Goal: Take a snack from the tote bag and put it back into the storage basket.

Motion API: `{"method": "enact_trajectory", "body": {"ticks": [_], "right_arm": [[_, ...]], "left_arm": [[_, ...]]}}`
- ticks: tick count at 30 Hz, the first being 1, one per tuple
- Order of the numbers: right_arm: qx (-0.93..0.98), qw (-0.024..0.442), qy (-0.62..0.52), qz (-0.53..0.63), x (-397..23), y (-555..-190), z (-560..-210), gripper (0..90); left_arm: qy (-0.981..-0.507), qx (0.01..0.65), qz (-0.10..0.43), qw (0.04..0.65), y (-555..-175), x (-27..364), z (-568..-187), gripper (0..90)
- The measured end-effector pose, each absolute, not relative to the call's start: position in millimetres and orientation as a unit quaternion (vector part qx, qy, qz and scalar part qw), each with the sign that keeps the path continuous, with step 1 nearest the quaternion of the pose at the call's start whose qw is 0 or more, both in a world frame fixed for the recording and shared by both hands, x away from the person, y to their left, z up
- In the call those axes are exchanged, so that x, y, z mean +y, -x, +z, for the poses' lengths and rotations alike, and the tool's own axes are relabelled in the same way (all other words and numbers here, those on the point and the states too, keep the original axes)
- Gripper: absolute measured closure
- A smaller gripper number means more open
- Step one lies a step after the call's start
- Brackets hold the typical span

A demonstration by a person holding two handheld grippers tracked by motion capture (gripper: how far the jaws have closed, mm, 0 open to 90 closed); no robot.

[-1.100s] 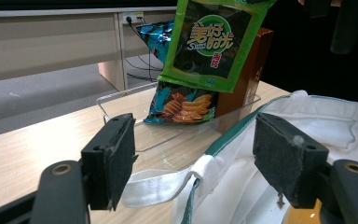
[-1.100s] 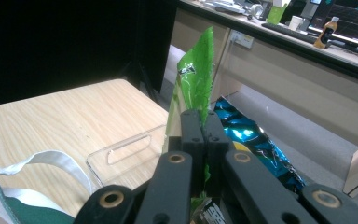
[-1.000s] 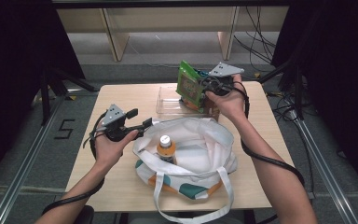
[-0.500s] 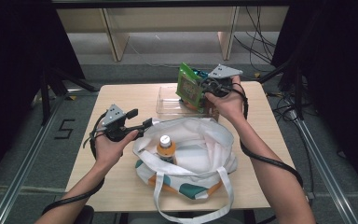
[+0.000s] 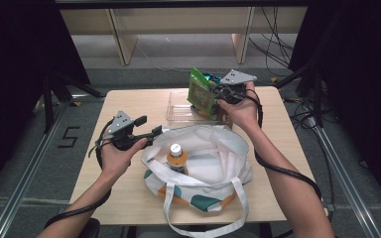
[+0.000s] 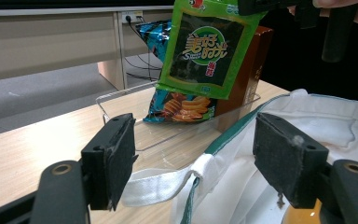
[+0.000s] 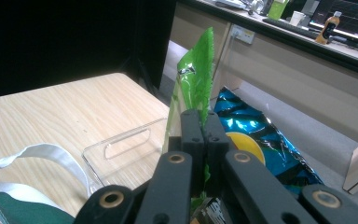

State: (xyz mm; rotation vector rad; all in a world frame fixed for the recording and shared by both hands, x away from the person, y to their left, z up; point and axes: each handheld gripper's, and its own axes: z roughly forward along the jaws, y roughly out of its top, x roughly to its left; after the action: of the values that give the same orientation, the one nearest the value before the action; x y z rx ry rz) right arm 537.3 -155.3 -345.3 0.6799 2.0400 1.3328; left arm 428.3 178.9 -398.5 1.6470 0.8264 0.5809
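A green snack packet (image 5: 200, 93) hangs upright over the clear plastic tray (image 5: 177, 108) at the back of the table, with my right gripper (image 5: 216, 94) shut on its top edge. In the right gripper view the jaws (image 7: 199, 123) pinch the green packet (image 7: 196, 79). My left gripper (image 5: 149, 126) stands open at the left rim of the white tote bag (image 5: 213, 158). The bag's rim and handle (image 6: 200, 169) lie between its pads (image 6: 114, 163), untouched. An orange drink bottle (image 5: 177, 156) stands inside the bag.
The tray (image 6: 121, 93) also holds a blue packet (image 7: 256, 135), a chips packet (image 6: 177, 107) and a brown box (image 6: 247, 70). The bag's loose handle (image 5: 198, 218) hangs over the table's near edge. Bare tabletop (image 5: 124, 104) lies left of the tray.
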Motion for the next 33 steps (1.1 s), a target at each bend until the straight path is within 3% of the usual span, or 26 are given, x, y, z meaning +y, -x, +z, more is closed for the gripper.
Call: {"method": "enact_trajectory", "body": {"ticks": [33], "right_arm": [[0.775, 0.311, -0.254, 0.488, -150.8, -536.0, -364.8, 90.0]], "left_arm": [[-0.702, 0.353, 0.244, 0.568, -428.4, 177.9, -398.9, 29.1]]}}
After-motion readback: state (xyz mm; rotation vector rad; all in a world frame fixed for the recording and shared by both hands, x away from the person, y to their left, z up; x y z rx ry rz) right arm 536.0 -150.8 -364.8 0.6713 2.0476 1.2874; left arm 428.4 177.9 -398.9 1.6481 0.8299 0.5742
